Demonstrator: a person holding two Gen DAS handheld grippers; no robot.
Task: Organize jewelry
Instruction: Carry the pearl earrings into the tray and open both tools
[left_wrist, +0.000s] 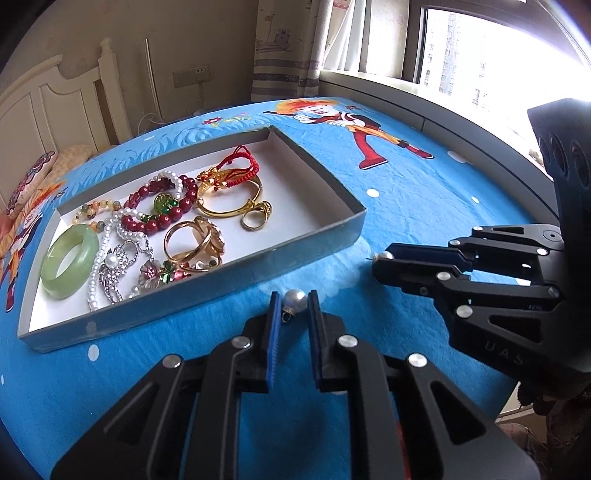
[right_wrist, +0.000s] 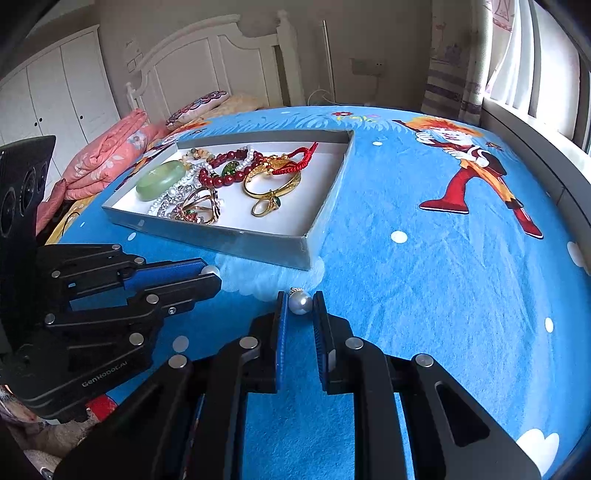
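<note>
We see two pearl earrings, one in each gripper, both just in front of the shallow grey jewelry box (left_wrist: 207, 291) that lies on the bed's blue cartoon-print bedsheet (left_wrist: 406, 206).

The left gripper (left_wrist: 293, 301) has its blue pads nearly together around a pearl earring (left_wrist: 295, 300), whose small gold cap hangs at the lower left of the bead. The pads sit against the pearl on both sides, just above the sheet and near the box's front wall. From the right wrist view the same gripper (right_wrist: 212, 273) comes in from the left, the pearl (right_wrist: 209, 270) peeping out at its tips.

The right gripper (right_wrist: 300, 301) is likewise narrowed on a second pearl earring (right_wrist: 301, 301), with its metal cap pointing up toward the near corner of the box (right_wrist: 258, 247). In the left wrist view this gripper (left_wrist: 378, 258) reaches in from the right, the pearl (left_wrist: 384, 255) and a thin pin showing at the fingertips.

Inside the box lie a pale green jade bangle (left_wrist: 70, 260), a dark red bead bracelet (left_wrist: 162, 206), a pearl strand (left_wrist: 107, 236), a gold bangle (left_wrist: 229, 203) with a red braided cord (left_wrist: 236, 162) over it, a gold ring (left_wrist: 256, 218), larger gold rings (left_wrist: 195, 240) and a silver brooch (left_wrist: 116, 271). The right part of the box floor is bare white.
</note>
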